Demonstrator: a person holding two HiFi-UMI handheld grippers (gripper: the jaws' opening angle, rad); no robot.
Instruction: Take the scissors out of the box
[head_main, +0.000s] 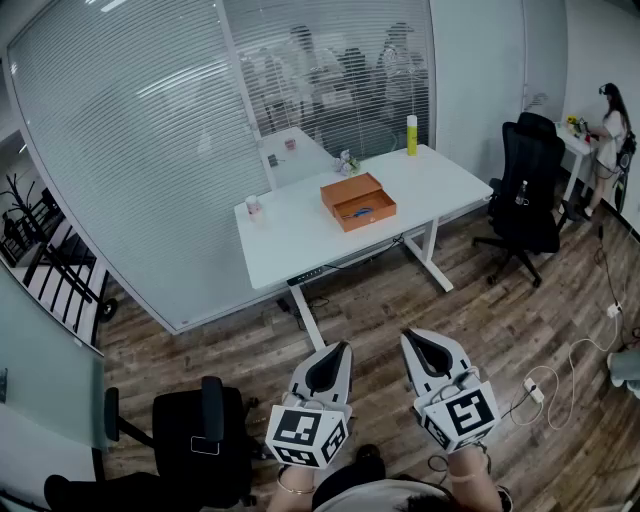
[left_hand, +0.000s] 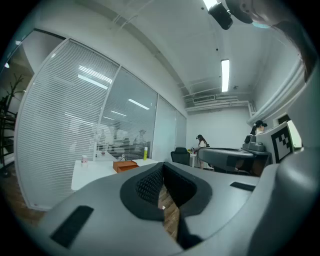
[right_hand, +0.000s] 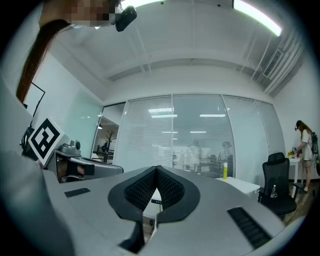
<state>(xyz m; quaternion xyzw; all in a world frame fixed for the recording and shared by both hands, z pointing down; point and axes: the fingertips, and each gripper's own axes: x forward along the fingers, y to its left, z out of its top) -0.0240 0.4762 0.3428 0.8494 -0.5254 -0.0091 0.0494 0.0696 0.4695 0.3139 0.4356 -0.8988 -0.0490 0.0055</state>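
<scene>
Orange and open, the box (head_main: 357, 201) sits on the white table (head_main: 300, 235), well ahead of both grippers in the head view. The scissors (head_main: 360, 211) show only as a small blue shape inside it. The left gripper (head_main: 344, 346) and the right gripper (head_main: 407, 336) are held side by side above the wooden floor (head_main: 480, 320), each with its jaws drawn together on nothing. A yellow bottle (head_main: 411, 135) stands at the table's far edge, beyond the box and ahead-right of the right gripper.

In the left gripper view, the left gripper (left_hand: 161, 167) has its pads meeting at the tips, with nothing between them. The box (left_hand: 125, 165) lies far ahead, left of the jaws, and the yellow bottle (left_hand: 145, 153) stands near it.

In the right gripper view, the right gripper (right_hand: 156, 169) is closed tip to tip and empty. The yellow bottle (right_hand: 225, 170) stands far ahead to its right on the table (right_hand: 242, 185), and a black office chair (right_hand: 277, 187) is farther right.
</scene>
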